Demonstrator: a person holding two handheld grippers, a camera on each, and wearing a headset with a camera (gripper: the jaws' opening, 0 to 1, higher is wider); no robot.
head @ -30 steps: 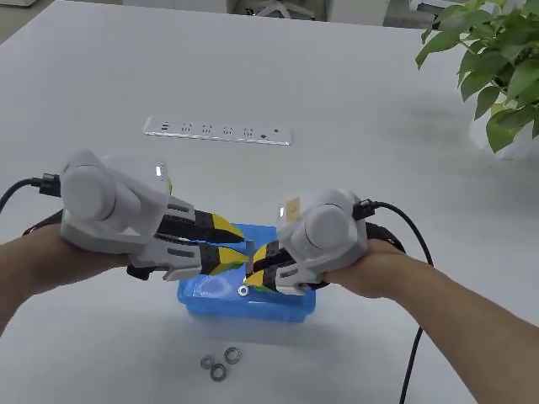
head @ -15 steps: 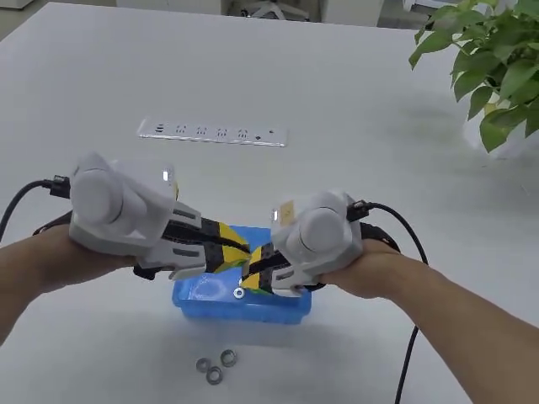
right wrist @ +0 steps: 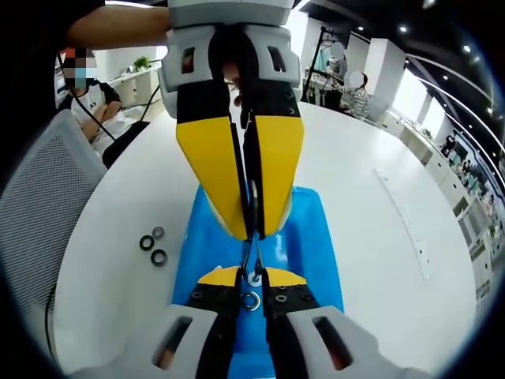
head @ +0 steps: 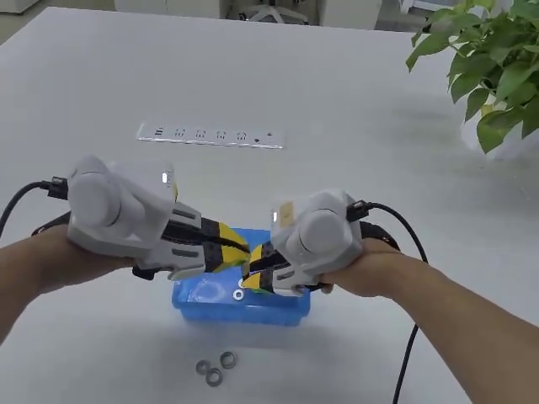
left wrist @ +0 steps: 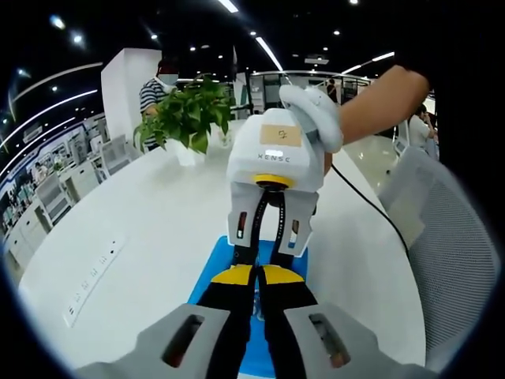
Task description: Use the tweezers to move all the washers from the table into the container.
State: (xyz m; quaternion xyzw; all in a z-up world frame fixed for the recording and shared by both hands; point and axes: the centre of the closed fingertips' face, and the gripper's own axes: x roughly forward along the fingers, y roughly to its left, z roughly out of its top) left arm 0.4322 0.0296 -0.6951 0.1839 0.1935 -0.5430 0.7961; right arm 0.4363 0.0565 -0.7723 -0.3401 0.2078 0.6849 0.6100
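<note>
Three washers (head: pixel 214 376) lie on the table (head: pixel 337 109) just before the blue container (head: pixel 202 307), one washer (head: pixel 239 294) over it at the tweezers (right wrist: pixel 251 251) (clamped in the left gripper (head: pixel 242 247); right gripper (head: pixel 251 274) jaws closed together), power strip (head: pixel 210 135) beyond.

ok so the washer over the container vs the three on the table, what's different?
The washer at the tweezers tip is alone, over the blue container; the three washers lie clustered on the table beside it. It looks bright silver; two of the three look darker. All are small flat rings.
</note>
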